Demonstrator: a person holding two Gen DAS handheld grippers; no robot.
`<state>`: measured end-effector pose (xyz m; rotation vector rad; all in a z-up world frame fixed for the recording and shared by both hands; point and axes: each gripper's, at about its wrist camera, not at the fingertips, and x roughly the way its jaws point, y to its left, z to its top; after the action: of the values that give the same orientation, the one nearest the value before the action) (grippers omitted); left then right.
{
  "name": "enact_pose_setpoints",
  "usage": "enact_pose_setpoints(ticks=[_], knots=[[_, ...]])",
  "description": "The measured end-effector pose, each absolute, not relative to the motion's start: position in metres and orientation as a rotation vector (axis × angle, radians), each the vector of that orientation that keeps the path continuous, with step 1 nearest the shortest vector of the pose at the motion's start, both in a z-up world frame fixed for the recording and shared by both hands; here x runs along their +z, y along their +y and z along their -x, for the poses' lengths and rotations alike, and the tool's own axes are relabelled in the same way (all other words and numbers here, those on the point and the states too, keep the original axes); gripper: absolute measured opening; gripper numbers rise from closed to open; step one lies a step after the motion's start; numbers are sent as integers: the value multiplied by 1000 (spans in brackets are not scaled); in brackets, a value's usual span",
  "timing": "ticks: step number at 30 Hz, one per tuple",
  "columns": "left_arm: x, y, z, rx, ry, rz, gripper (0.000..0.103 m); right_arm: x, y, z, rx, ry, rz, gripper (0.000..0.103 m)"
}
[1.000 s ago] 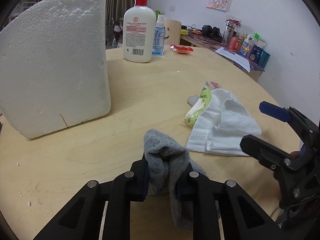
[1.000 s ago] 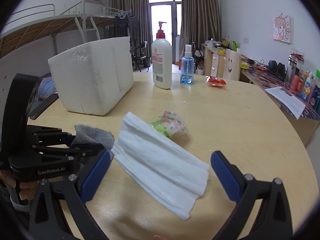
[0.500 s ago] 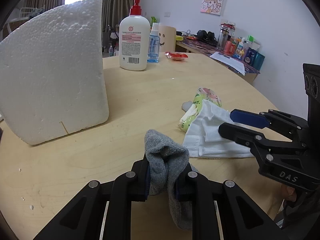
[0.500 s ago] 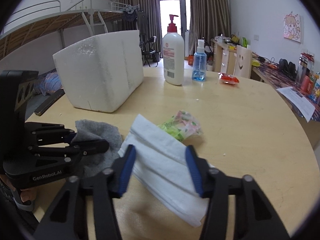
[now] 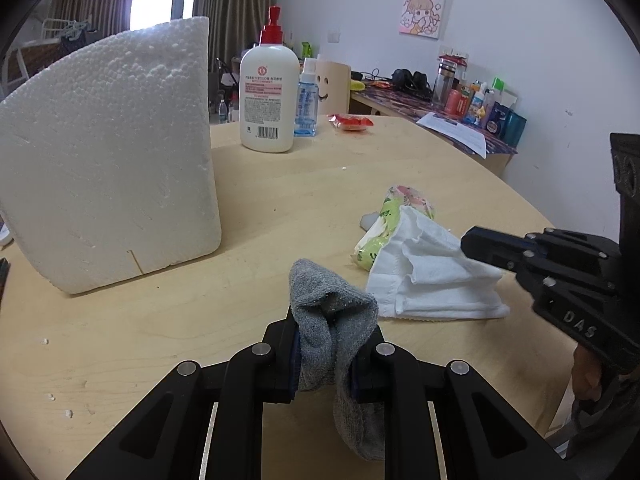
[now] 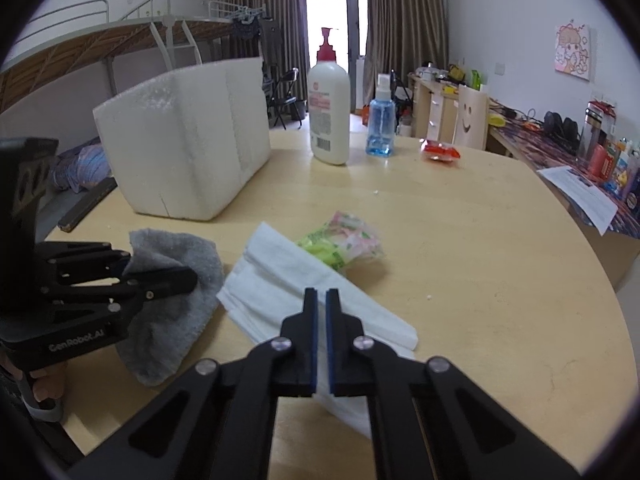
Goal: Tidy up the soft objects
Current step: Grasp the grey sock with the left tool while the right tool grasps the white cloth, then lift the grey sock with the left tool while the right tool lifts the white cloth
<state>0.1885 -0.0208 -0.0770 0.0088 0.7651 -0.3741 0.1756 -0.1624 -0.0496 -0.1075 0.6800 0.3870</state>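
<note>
The task was barely under way. The left gripper [image 5: 334, 350], low in the middle of its own view, was clenched on a grey sock [image 5: 334, 320] that drooped onto the round wooden table [image 5: 280, 200]. The right gripper [image 6: 320, 312] had just been closing and stood pinched on the near edge of a folded white cloth [image 6: 288, 276] at the lower centre of its view. A green tissue packet [image 6: 344, 240] lay untouched just beyond the cloth. The white foam box [image 6: 188, 140], upper left, looked the likely container; whether anything was inside could not be told. By that reading, all three soft things remained to be put away.
</note>
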Motion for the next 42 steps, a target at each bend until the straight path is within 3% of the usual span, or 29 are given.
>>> enact_pose_setpoints(ticks=[5,7,8,9,11,31,33,36,38,42], knots=[[-74,-18,-184,-369,750,-12,19,-41,-163,-171,429,646,114,6],[-73,-15,-182,-360,746,-10,19,-43,-157,-174,451,657,146,11],[-72,-14,-182,-356,746,-9,19,-44,-154,-175,452,662,159,27],[-72,-13,-183,-351,746,-7,19,-46,-152,-176,450,666,168,51],[-72,-10,-182,-344,744,-4,19,-48,-148,-176,457,659,171,67],[-74,-3,-192,-318,764,16,19,-67,-140,-191,443,729,235,66],[-74,-2,-192,-316,763,16,19,-67,-140,-190,447,741,231,43],[-74,-1,-190,-315,760,23,19,-70,-142,-191,427,764,218,22],[-73,0,-189,-314,757,24,19,-71,-144,-188,423,770,213,13],[-71,2,-183,-311,747,25,19,-69,-145,-179,437,769,199,7]])
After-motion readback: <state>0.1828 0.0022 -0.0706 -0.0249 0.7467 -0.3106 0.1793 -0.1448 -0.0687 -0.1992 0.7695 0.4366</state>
